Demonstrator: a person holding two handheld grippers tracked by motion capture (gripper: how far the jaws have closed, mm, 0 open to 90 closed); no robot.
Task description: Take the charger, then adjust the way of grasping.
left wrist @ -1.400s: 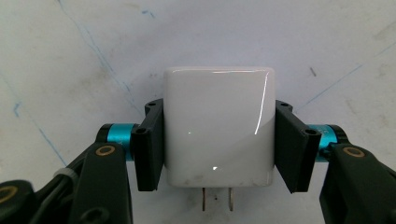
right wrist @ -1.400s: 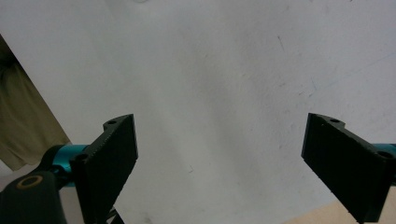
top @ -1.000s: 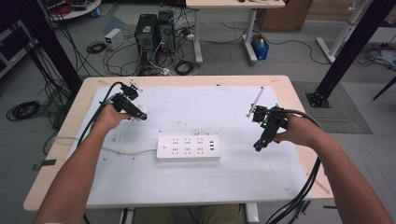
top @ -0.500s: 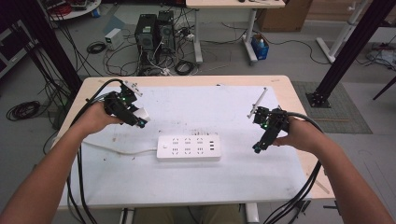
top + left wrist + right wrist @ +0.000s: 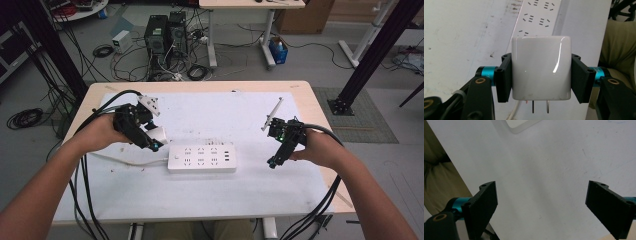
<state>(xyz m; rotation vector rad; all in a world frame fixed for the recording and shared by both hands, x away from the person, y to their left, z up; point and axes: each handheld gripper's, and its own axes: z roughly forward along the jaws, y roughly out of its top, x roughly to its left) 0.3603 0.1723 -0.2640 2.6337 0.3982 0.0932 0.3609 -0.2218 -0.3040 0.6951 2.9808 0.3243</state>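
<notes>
We have the left gripper [image 5: 150, 142] up off the surface [image 5: 240, 195] at the left side, and it is clamped on a white charger plug [image 5: 541, 67]. In the left gripper view the two black jaws press flat against the plug's left and right faces, and two metal prongs [image 5: 540, 107] stick out from its lower edge, toward the camera side. The plug's glossy face catches the light. In the high view we see the plug [image 5: 157, 134] as a white block at the gripper's tip, just beside the left end of the power strip [image 5: 201, 158] and not touching it as far as we can tell.

The power strip lies flat near the middle of the surface, long side running left to right, sockets facing up. Its white cord [image 5: 125, 160] runs off its left end, passing under our left hand [image 5: 102, 132]. In the left gripper view the strip [image 5: 541, 15] shows beyond the plug, with rows of socket slots visible.

Over on the right, the right gripper [image 5: 274, 161] hangs above the surface, well apart from the strip's right end, tips pointing down. In the right gripper view [image 5: 544, 207] its jaws stand wide apart with nothing between them, bare white surface below, and a corner of the strip [image 5: 521, 126] sits at the top edge of that view.
</notes>
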